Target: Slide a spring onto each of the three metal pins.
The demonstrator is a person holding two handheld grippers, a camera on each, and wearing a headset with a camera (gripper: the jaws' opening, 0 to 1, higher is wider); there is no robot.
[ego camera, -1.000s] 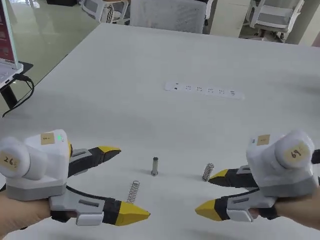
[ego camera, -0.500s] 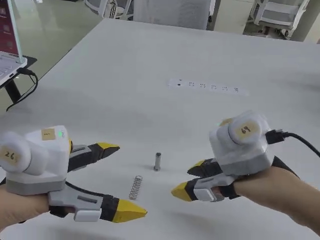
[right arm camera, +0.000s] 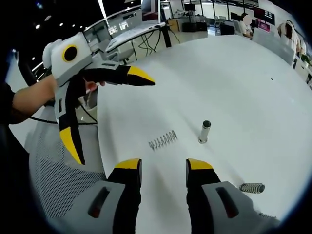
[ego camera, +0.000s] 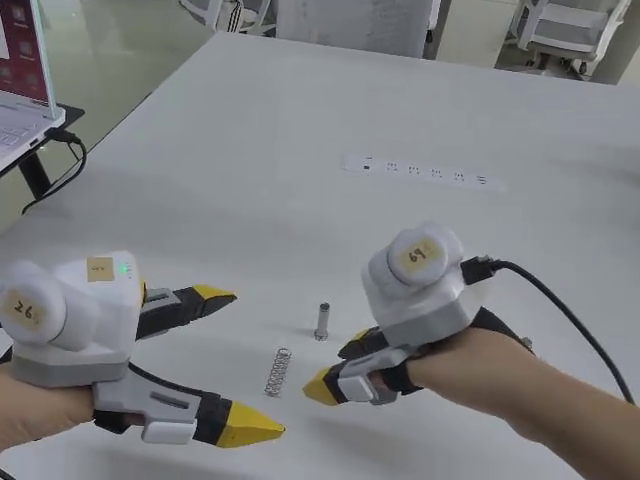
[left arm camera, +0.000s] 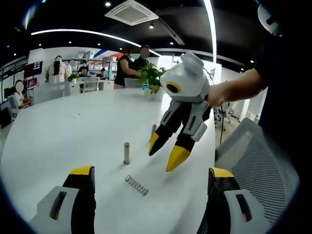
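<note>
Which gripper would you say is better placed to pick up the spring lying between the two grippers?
Probably the right gripper: its narrowly open jaws point at the spring, lying just ahead between them. The left gripper faces it too, but gapes far wider.

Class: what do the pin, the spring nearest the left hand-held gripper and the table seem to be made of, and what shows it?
Pin: likely steel; grey, with a sheen down its shaft.
Spring: thin metal wire, probably steel; silvery coils.
Table: smooth matt white top, perhaps laminate; only soft reflections.
</note>
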